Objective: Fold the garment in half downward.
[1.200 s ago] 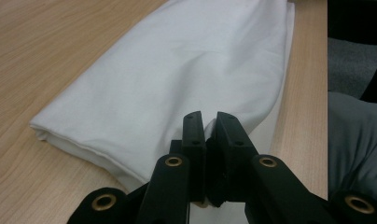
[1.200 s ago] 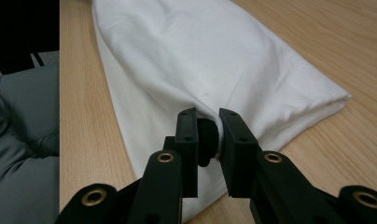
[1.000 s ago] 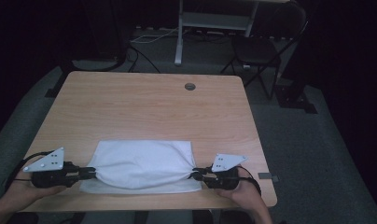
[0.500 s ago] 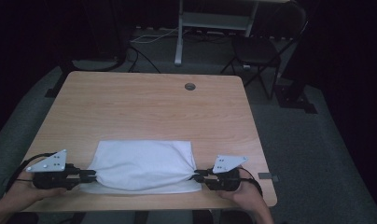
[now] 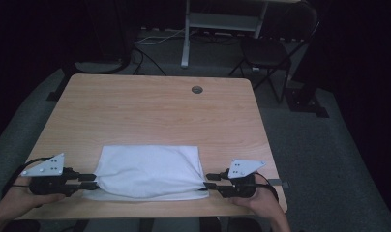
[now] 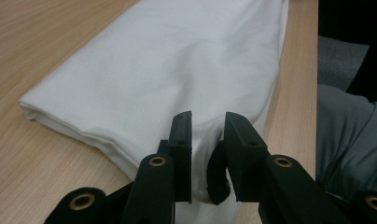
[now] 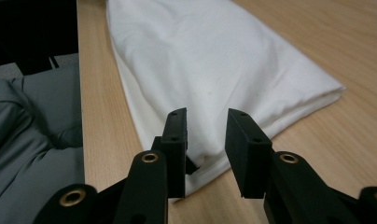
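At the near edge of the counter (image 5: 155, 106), seen from the high view, a folded white cloth (image 5: 147, 169) lies flat between my two tools, the left tool (image 5: 89, 181) at its left end and the right tool (image 5: 210, 181) at its right, each held by a hand at the counter's front corners. Against the frames from a second ago the cloth looks flatter and squarer: the gathered, pinched corners at both ends have relaxed, and both tools sit a little back from the fabric. Along the left gripper view, the left tool (image 6: 207, 140) stands partly open, its jaws parted with a fold of the cloth (image 6: 177, 70) bulging between them but not clamped, so I judge it has hold of nothing. Along the right gripper view, the right tool (image 7: 206, 135) is likewise partly open, the cloth's corner (image 7: 224, 70) lying just under and between the jaws, unheld. The risk I see from here: the cloth's near edge runs right along the counter's lip, so any drag from a jaw snagging the loose corner as it backs away could pull the layers askew or slide the bundle off the front. A re-grasp could also catch only the top layer and undo the fold.
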Tool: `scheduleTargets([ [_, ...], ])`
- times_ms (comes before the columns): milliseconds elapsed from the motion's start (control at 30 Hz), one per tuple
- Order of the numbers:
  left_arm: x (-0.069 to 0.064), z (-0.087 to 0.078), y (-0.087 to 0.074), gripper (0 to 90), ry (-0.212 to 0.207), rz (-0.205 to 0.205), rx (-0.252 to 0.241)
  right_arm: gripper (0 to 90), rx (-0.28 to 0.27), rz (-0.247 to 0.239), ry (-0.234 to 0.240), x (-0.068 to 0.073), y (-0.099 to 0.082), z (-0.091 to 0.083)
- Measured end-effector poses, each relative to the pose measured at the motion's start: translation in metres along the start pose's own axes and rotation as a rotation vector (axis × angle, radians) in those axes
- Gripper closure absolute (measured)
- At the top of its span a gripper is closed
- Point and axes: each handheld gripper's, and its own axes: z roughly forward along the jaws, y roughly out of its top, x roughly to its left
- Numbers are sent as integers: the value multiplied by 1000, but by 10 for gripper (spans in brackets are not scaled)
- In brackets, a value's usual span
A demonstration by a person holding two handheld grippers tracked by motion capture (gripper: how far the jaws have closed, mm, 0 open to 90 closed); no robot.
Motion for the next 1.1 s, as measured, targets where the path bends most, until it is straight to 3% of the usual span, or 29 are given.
scheduleTargets([
  [600, 4, -23, 1, 707, 28, -11, -41, 643, 1, -10, -16, -4, 6, 4],
  [833, 7, -30, 4, 670, 57, -14, -47, 605, -5, -2, -27, -4, 7, 3],
  [1000, 7, -21, 10, 581, 68, -33, -54, 544, -3, 13, -38, -4, 5, 8],
  [1100, 8, -9, 13, 538, 89, -30, -24, 488, 0, 9, -43, -4, 6, 13],
])
